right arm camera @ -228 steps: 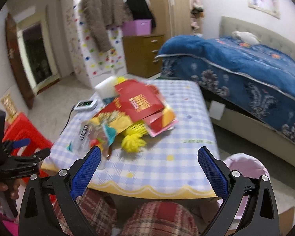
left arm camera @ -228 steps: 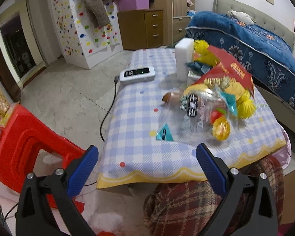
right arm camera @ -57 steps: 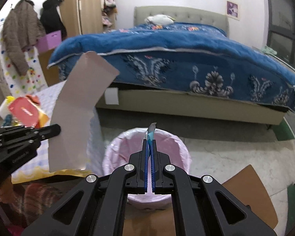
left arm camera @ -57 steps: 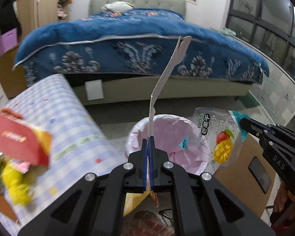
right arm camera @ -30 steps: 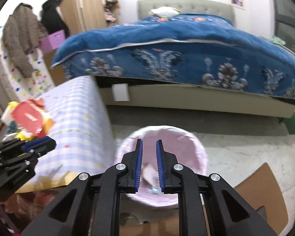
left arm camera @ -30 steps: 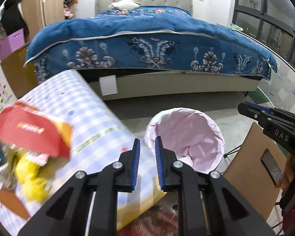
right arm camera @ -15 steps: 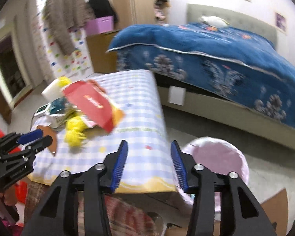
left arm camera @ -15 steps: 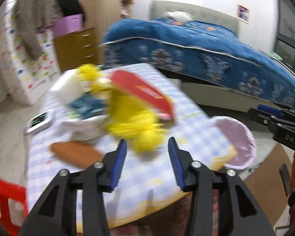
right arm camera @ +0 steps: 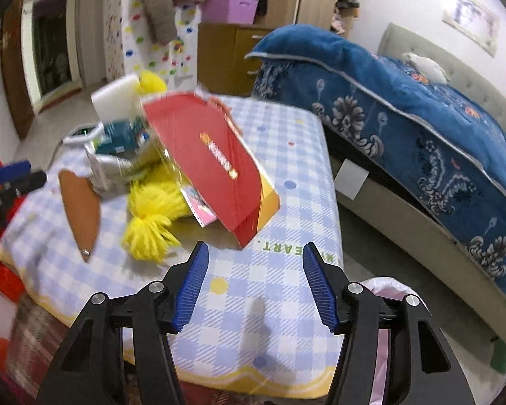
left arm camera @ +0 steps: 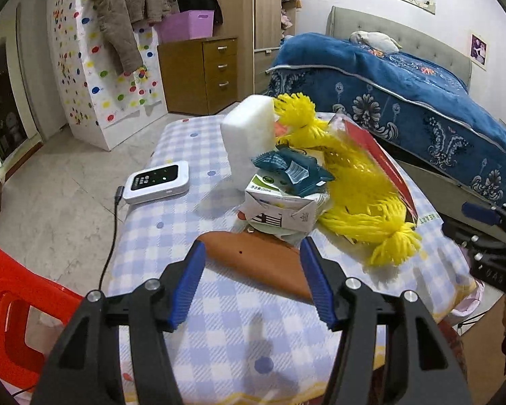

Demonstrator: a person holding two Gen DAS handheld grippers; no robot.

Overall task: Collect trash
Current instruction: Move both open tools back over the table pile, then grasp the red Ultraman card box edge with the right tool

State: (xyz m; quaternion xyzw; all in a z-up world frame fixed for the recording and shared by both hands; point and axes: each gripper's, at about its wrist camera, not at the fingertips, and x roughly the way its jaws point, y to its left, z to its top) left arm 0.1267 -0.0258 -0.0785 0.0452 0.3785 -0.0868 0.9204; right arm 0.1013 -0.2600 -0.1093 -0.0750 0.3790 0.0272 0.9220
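Trash lies on the checked table (left arm camera: 219,320): a brown cardboard piece (left arm camera: 256,263), a crushed white carton (left arm camera: 280,206) with a teal wrapper (left arm camera: 293,168) on it, yellow yarn tassels (left arm camera: 364,202) and a red box (right arm camera: 212,162). My left gripper (left arm camera: 253,283) is open and empty, its tips on either side of the brown cardboard, just above it. My right gripper (right arm camera: 254,287) is open and empty over the table's near edge (right arm camera: 253,310), in front of the red box. The pink-lined trash bin (right arm camera: 391,290) stands on the floor at the right.
A white foam block (left arm camera: 249,131) stands behind the carton. A white device (left arm camera: 157,182) with a cable lies at the table's left. A red plastic stool (left arm camera: 13,320) is at the left. A blue-covered bed (right arm camera: 421,128) runs along the right.
Both grippers swung from the bin back to the table and opened wider. The left one has come down around the brown cardboard.
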